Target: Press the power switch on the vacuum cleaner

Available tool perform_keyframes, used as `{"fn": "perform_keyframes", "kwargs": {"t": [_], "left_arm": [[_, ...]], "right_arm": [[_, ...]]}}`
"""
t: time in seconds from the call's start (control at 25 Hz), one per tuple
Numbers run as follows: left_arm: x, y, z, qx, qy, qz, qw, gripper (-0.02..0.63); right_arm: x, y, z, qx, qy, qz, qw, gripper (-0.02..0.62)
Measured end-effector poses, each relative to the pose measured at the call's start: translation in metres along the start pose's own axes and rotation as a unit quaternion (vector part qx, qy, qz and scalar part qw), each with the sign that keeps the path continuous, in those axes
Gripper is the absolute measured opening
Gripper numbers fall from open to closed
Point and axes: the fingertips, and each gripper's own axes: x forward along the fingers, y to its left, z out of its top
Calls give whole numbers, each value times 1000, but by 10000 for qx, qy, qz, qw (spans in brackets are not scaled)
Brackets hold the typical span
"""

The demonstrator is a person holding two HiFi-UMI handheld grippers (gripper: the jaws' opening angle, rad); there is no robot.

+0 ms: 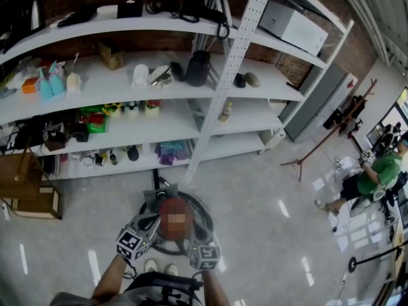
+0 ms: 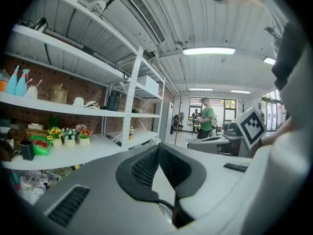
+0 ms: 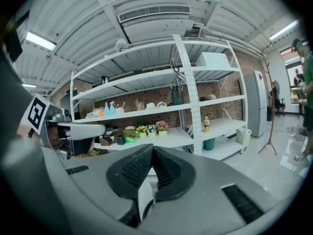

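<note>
Vacuum cleaner seems rigid, heavy; we only poke its switch; left gripper, right gripper both pressed together, empty

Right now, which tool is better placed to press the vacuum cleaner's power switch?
Probably left: both are shut, but the left tool reaches over the vacuum cleaner; the right tool sits nearer the person. Switch not visible.

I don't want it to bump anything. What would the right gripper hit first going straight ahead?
The right gripper would probably reach the shelf near the flowers; nothing nearer shows, but depth is unclear.
</note>
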Motion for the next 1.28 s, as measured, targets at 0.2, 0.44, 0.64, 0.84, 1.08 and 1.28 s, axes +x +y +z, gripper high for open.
{"fn": "perform_keyframes", "kwargs": {"t": [0.2, 0.44, 0.64, 0.84, 1.08, 1.28], "left_arm": [[-1, -4, 14, 82, -62, 6, 9999, 6], [5, -15, 19, 151, -18, -64, 9999, 6], [5, -26, 38, 256, -181, -116, 9994, 7], [-2, -31, 41, 275, -233, -144, 9992, 7], [-11, -37, 45, 313, -274, -176, 9990, 6], [-17, -35, 56, 364, -360, -130, 9986, 6]], "right_arm": [[-10, 1, 10, -4, -119, 53, 9999, 12], [-24, 0, 26, -162, -166, 94, 9997, 12], [-32, -8, 28, -169, -135, 89, 9997, 12], [-39, -1, 33, -234, -269, 89, 9993, 12], [-48, 3, 39, -318, -339, 41, 9989, 12], [-53, 6, 51, -434, -447, 50, 9980, 12]]}}
